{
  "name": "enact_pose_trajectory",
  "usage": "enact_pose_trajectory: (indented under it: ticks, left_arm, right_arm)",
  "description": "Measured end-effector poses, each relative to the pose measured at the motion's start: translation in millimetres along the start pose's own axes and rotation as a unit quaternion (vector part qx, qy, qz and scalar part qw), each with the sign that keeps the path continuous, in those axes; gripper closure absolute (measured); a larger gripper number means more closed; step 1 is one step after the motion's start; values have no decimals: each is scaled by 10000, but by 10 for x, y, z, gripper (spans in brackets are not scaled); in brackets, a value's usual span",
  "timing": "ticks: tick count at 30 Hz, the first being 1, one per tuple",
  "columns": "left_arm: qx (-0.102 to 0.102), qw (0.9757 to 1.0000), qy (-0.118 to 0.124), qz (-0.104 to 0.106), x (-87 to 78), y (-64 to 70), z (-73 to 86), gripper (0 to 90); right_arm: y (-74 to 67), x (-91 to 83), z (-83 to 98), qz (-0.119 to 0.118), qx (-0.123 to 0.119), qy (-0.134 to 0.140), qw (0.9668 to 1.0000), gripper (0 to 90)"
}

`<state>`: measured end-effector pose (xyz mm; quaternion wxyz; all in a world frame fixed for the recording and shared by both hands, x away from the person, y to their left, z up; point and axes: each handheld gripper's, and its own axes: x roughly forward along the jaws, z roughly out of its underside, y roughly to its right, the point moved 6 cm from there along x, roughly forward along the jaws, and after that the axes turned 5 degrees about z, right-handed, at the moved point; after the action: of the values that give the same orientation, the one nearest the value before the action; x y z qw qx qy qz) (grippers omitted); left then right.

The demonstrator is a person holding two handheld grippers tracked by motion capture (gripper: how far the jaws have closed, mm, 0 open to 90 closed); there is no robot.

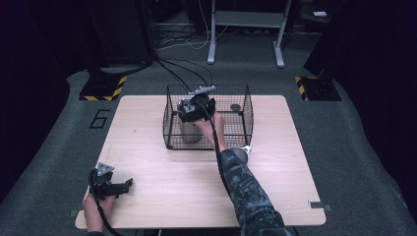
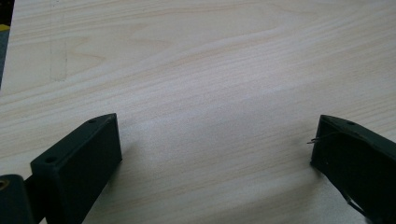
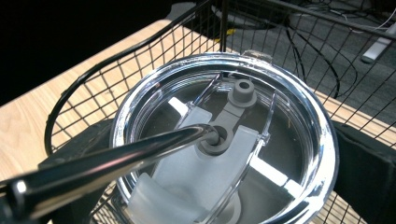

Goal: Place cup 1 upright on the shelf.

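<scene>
A steel tumbler [image 1: 190, 133] stands upright in the front left part of a black wire basket [image 1: 246, 129] at the table's far middle. In the right gripper view the tumbler's clear lid [image 3: 299, 116] fills the frame, with a metal straw [image 3: 116, 158] through its grey seal. My right gripper [image 1: 190, 123] reaches down into the basket and is shut on the tumbler, a black finger [image 3: 366, 170] pressed on each side. My left gripper [image 1: 126, 186] rests on the wooden table [image 1: 162, 182] near the front left corner, open, with bare wood between its fingers [image 2: 88, 158].
A small dark round object [image 1: 235, 106] lies at the basket's back right. A shiny metal object [image 1: 240, 153] sits on the table just in front of the basket, by my right forearm. Cables trail off the far edge onto the floor.
</scene>
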<state>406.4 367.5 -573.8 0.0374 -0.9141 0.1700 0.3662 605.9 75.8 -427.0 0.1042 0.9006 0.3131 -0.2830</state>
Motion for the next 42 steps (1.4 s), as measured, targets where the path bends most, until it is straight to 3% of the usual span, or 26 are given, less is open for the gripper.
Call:
enact_pose_trajectory:
  ticks: [10,20,26,42]
  left_arm:
    - [-18,10000,17,-8,2,3,-1,14]
    - [-5,10000,-46,25,-8,3,2,15]
    - [-15,10000,-37,25,-7,5,1,15]
    - [-7,10000,-42,23,-7,4,1,14]
  right_arm:
    - [-6,-49,19,-55,-48,-20,10000,0]
    - [-7,-248,67,-269,-138,148,9994,0]
    - [2,-368,146,-320,-179,83,9993,0]
    - [47,-948,382,-523,-351,240,9977,0]
